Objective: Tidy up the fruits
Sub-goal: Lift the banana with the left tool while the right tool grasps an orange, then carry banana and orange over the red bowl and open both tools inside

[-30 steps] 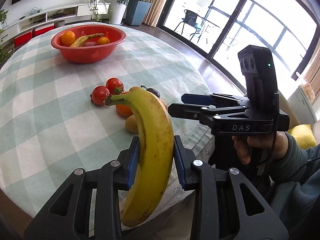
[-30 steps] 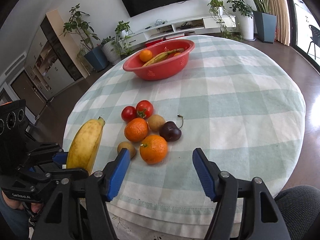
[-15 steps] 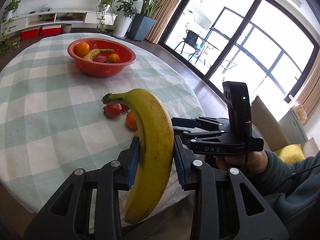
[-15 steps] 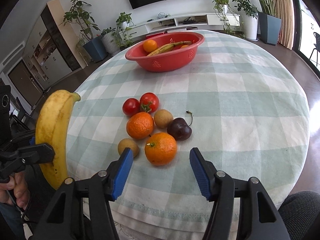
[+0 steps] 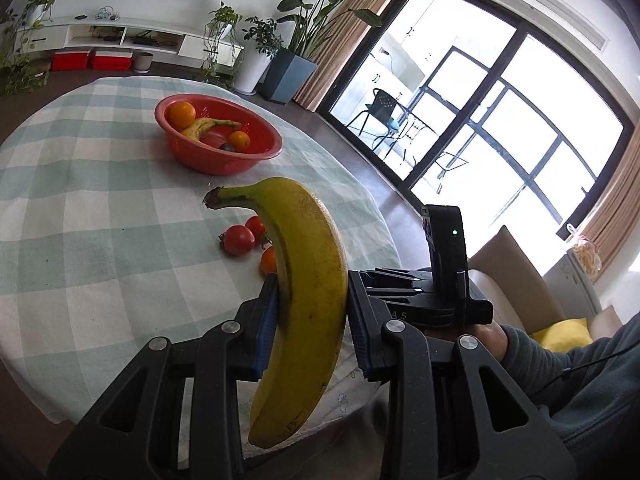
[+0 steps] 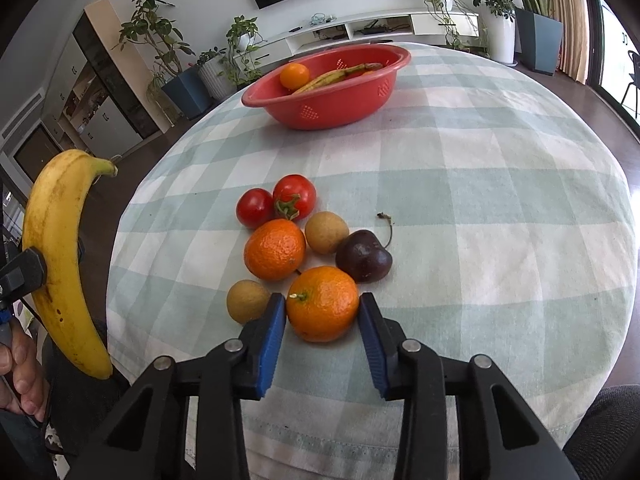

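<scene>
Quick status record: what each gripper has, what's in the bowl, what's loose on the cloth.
left gripper: shut on banana, held off the table
right gripper: open, fingers either side of near orange, contact unclear
bowl: red, holds an orange, a banana, other fruit
loose on cloth: two tomatoes, second orange, two brown fruits, cherry

My left gripper (image 5: 312,320) fills the lower centre of its frame, blue pads clamped on a banana (image 5: 308,300) held upright. My right gripper (image 6: 322,320) sits low in its frame, jaws parted around an orange (image 6: 322,304), pads just beside it.
</scene>
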